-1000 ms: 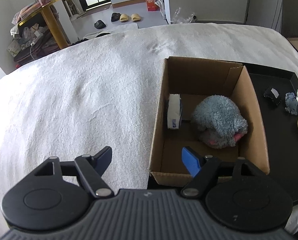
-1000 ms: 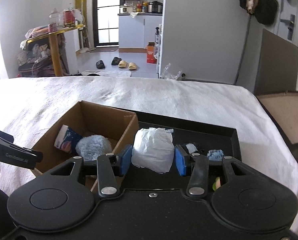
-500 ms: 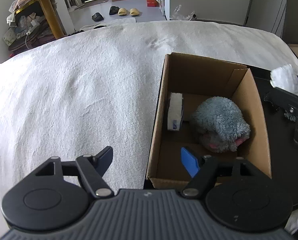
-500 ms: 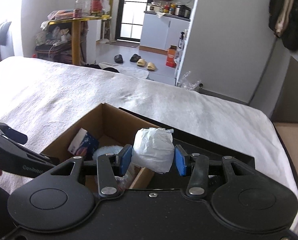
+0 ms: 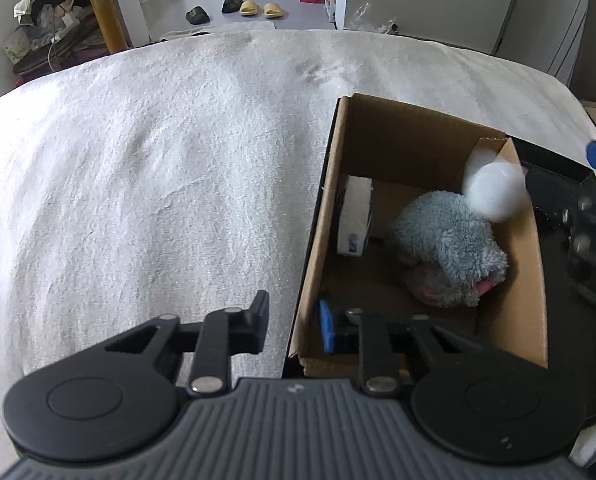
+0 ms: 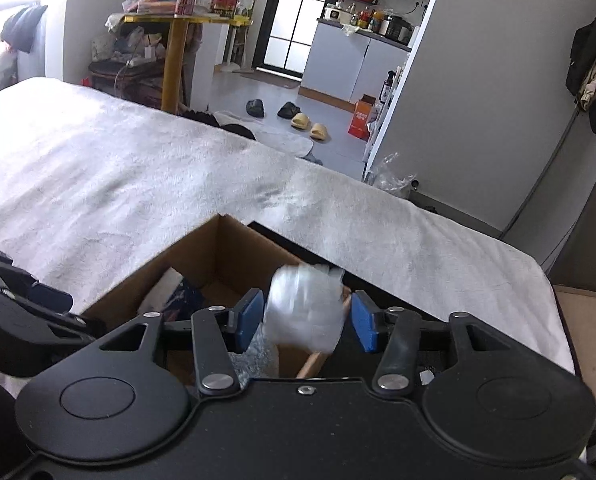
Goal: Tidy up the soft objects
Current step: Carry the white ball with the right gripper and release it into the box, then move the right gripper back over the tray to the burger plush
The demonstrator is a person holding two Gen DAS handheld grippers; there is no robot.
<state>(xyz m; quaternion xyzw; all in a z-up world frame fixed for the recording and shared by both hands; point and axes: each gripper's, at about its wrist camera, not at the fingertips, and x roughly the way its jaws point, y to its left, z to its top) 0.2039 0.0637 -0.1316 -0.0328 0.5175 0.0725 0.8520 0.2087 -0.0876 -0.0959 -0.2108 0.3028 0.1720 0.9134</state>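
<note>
A cardboard box (image 5: 378, 120) on the white bed holds a grey plush toy (image 5: 446, 248) and a tissue pack (image 5: 354, 220). A white soft bundle (image 5: 494, 188), blurred, is in the air over the box's right wall. In the right wrist view the bundle (image 6: 306, 312) sits between my right gripper's (image 6: 308, 322) spread blue pads (image 6: 248, 320) with gaps on both sides, above the box (image 6: 218, 248). My left gripper (image 5: 294, 324) straddles the box's near left wall, one finger inside, one outside, with little gap to the wall.
A black tray (image 5: 558, 168) lies right of the box, holding small items. The white blanket (image 5: 158, 180) spreads left and beyond. A yellow-legged table (image 6: 174, 60), slippers (image 6: 310, 126) and a wall stand past the bed's far edge.
My right gripper carried the white bundle left over the box, then opened; the bundle now blurs, falling free. My left gripper narrowed around the box's left wall.
</note>
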